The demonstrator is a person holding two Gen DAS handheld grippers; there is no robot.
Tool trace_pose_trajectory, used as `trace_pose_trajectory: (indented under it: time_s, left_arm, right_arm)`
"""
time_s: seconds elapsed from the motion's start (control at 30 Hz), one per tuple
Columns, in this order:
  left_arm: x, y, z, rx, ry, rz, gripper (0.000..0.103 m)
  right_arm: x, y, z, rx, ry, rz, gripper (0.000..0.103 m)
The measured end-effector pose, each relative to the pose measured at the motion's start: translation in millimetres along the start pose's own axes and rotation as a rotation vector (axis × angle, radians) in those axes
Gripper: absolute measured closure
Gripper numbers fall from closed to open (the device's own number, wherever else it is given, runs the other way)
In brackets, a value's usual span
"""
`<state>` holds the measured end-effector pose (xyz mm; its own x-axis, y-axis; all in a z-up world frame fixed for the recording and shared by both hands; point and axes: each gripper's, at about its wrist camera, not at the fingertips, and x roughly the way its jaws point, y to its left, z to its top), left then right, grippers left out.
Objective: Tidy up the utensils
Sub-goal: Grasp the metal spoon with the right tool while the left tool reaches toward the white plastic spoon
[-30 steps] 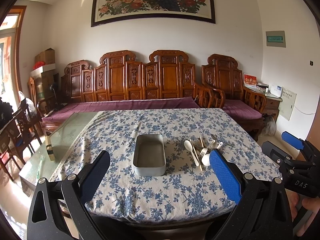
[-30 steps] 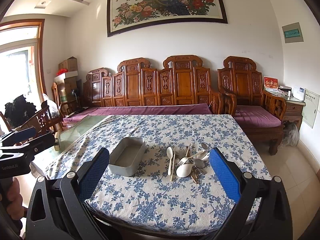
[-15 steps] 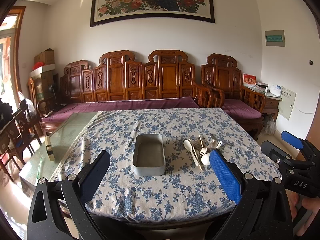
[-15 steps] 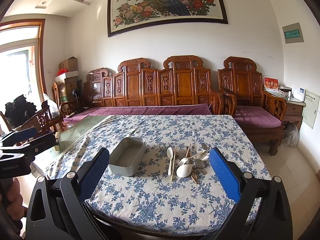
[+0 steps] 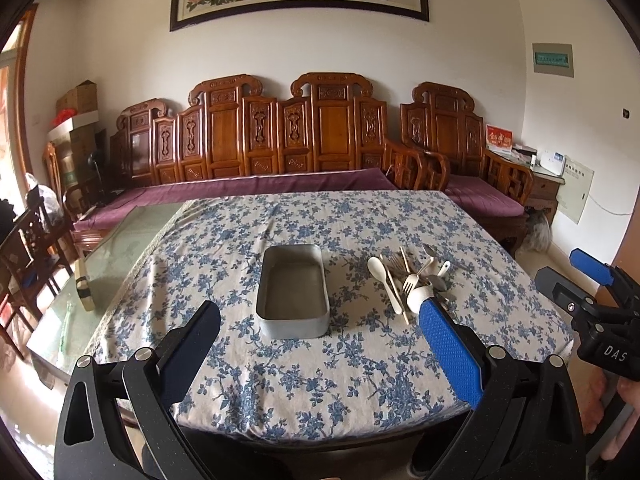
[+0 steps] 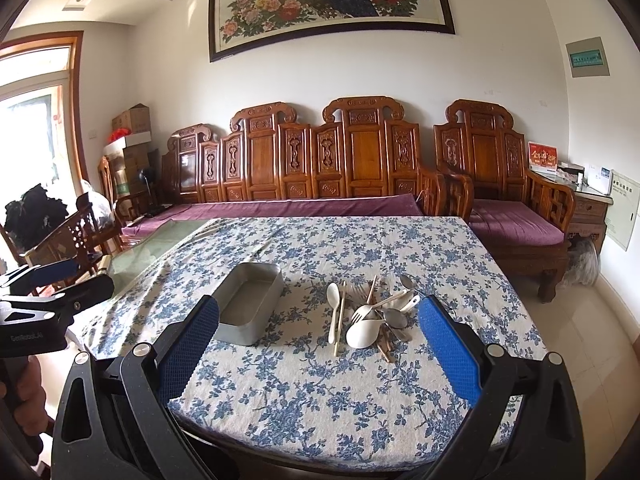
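Note:
An empty grey metal tin [image 5: 293,295] sits on the blue-flowered tablecloth [image 5: 320,360]; it also shows in the right wrist view [image 6: 249,304]. Right of it lies a pile of utensils [image 5: 414,280]: white spoons, forks, chopsticks, metal spoons, also in the right wrist view [image 6: 370,314]. My left gripper [image 5: 320,344] is open and empty, held back before the table's near edge. My right gripper [image 6: 318,344] is open and empty, also short of the table. Each gripper shows at the other view's edge.
A carved wooden bench with purple cushions [image 6: 320,184] stands behind the table. A glass tabletop part [image 5: 120,248] lies uncovered at the left, with a small block [image 5: 85,285] on it. Wooden chairs [image 5: 28,248] stand at the left, a side cabinet [image 6: 588,208] at the right.
Both grippers have moved slightly closer to the table; the tin and utensils have not moved.

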<state>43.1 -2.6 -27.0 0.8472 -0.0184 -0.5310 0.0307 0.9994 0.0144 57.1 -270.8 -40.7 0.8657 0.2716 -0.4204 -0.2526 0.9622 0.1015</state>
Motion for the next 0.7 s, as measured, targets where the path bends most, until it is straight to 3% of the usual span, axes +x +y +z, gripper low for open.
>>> trace_pose_trajectory:
  time_s: [0.17,0.5,0.7]
  left_arm:
    - [33,-1,-1,0.002,0.047,-0.028,0.007]
    - [95,-13,-6,0.031,0.128,-0.088,0.007]
    - [130,-27,-10,0.064,0.179,-0.119,0.007]
  right_arm:
    - [32,-16,-2,-0.015,0.041,-0.019,0.003]
    - [100,-55,-19,-0.011,0.146,-0.032,0.023]
    - [154,-90,-28,0.0,0.228,-0.064,0.028]
